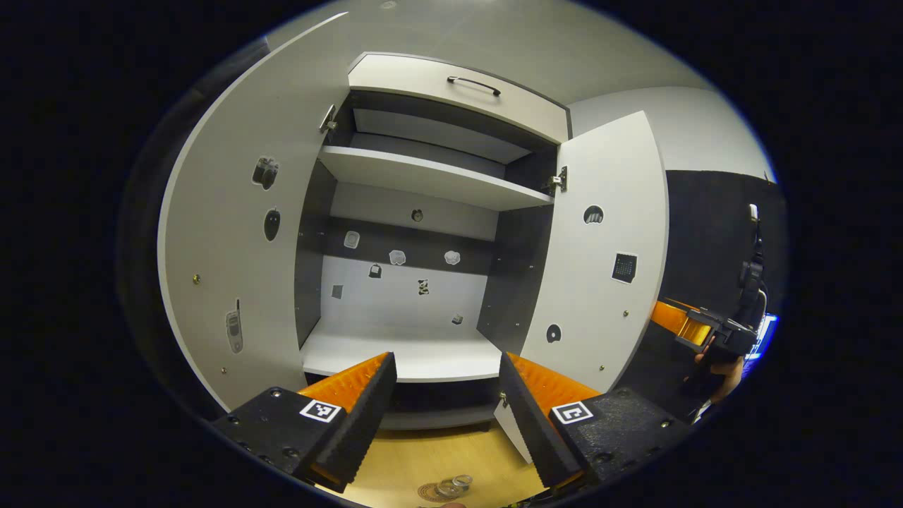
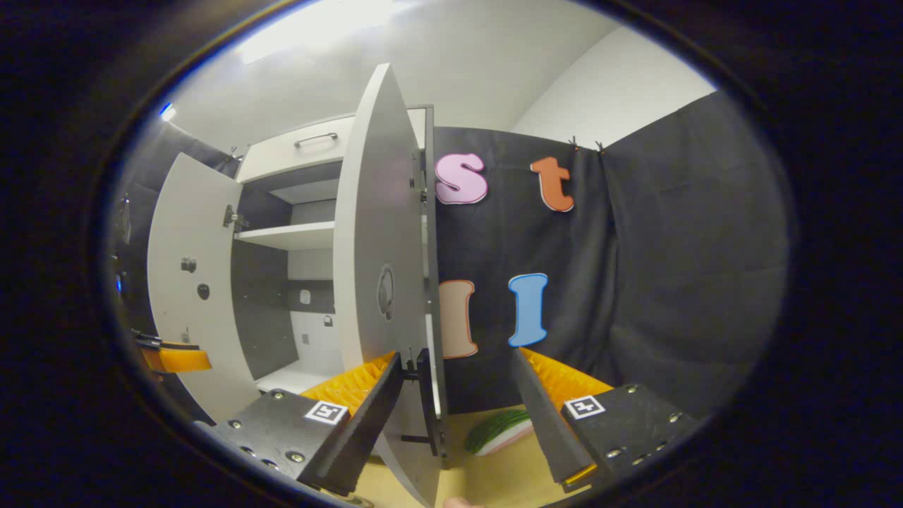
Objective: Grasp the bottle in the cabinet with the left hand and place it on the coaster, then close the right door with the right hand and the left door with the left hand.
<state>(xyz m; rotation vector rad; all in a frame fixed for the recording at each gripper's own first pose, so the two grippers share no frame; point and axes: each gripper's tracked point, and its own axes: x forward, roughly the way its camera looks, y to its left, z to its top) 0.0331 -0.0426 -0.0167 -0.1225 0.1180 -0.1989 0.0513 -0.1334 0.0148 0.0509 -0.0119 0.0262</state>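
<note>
Bottle (image 1: 453, 486) on coaster (image 1: 430, 492), counter (image 1: 423, 458); cabinet doors (image 1: 600, 247) open; left hand-held gripper (image 1: 446, 416) and right hand-held gripper (image 2: 458, 416) both spread, empty.

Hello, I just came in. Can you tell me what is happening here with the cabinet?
A person holds a gripper in each hand before an open cabinet. The bottle already stands on the coaster on the wooden table, and the left gripper is open and holds nothing. The right gripper, also open, is at the edge of the right door, which is not yet closed.
</note>
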